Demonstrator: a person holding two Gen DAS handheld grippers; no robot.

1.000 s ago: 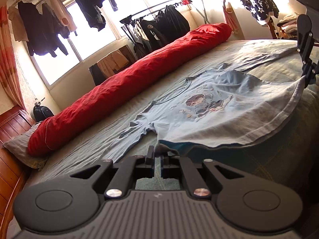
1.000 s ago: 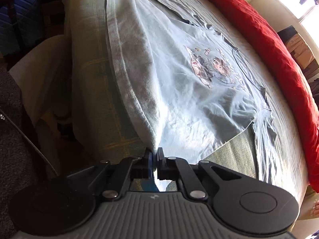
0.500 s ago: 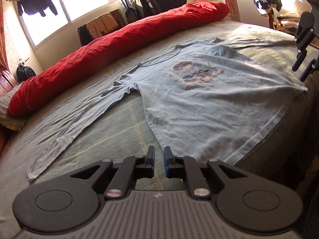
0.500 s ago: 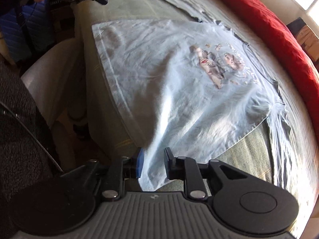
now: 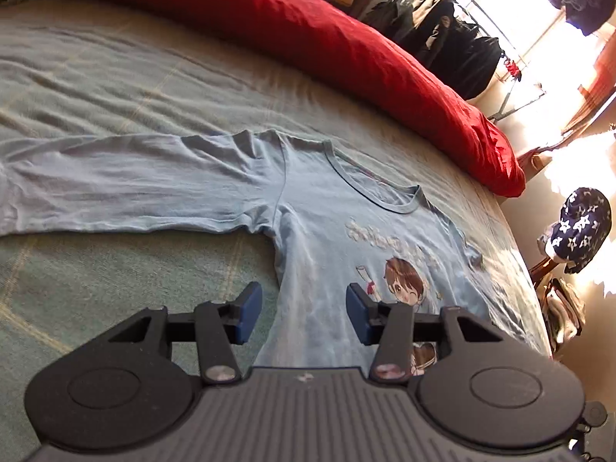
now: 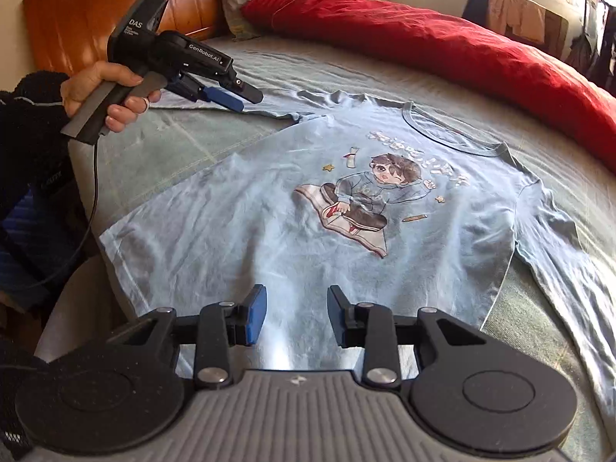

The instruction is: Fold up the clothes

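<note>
The light blue long-sleeved shirt (image 6: 269,208) is lying spread flat, print side up, on the bed (image 6: 165,142), its hem hanging just over the near edge and its collar pointing toward the red duvet (image 6: 442,50) along the far side. Its body is running across the bed from near edge to far, while the sleeves are stretching out along the bed's length toward either end. The left gripper (image 5: 304,312) is hovering over the side seam below the armpit, its jaws having just been opening, nothing between them. The right gripper (image 6: 294,313) is likewise standing open and empty above the hem. The cloth looks thin, soft and limp, likely wrinkling easily; pinching at a shoulder seam and the hem corner would probably carry a fold best.
</note>
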